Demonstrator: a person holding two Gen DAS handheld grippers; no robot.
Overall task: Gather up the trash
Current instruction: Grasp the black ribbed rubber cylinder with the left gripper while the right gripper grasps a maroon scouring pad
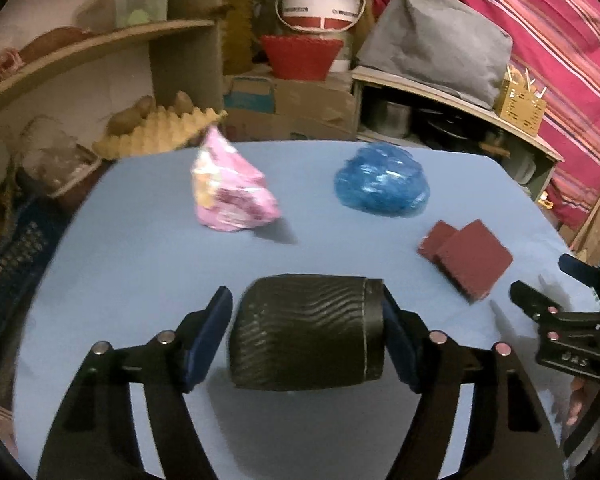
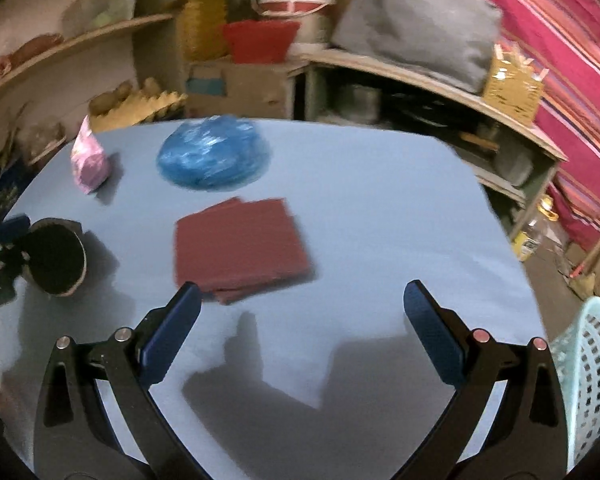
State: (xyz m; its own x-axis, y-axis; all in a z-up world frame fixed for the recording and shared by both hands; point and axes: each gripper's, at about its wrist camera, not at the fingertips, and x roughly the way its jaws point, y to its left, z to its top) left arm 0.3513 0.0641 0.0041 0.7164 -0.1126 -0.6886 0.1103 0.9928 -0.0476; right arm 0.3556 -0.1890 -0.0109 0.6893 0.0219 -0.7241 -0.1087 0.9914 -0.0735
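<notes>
**Left gripper closes around a black cup while three bits of trash wait**

Left gripper (image 1: 306,336) has its two blue pads on either side of a black ridged cup (image 1: 304,332). The right pad touches the cup's rim end. The left pad sits just beside the other end with a thin gap, so I cannot tell if the hold is firm yet. The cup lies on its side on the blue table (image 1: 140,264). Its long way runs from 9 o'clock to 3 o'clock, and its open mouth points to 3 o'clock. In the right wrist view the dark round mouth of the cup (image 2: 56,256) faces that camera.

Right gripper (image 2: 300,332) is spread wide and holds nothing. It hangs over bare table.

Going out from the left gripper, some dark red cloths (image 1: 466,256) lie flat in a small pile at 2 o'clock. A blue crumpled bag (image 1: 380,184) sits at 1 o'clock, farther off. A pink wrapper (image 1: 232,192) stands up crumpled at 11 o'clock, near the far edge.

A pale green basket (image 2: 592,380) shows at 4 o'clock in the right wrist view, beside the table. I think the trash goes there, but I cannot see inside it.

The job looks like it is near its start. Four things are on the table, and none is put away yet as far as I can see. The cup seems to be first.
</notes>
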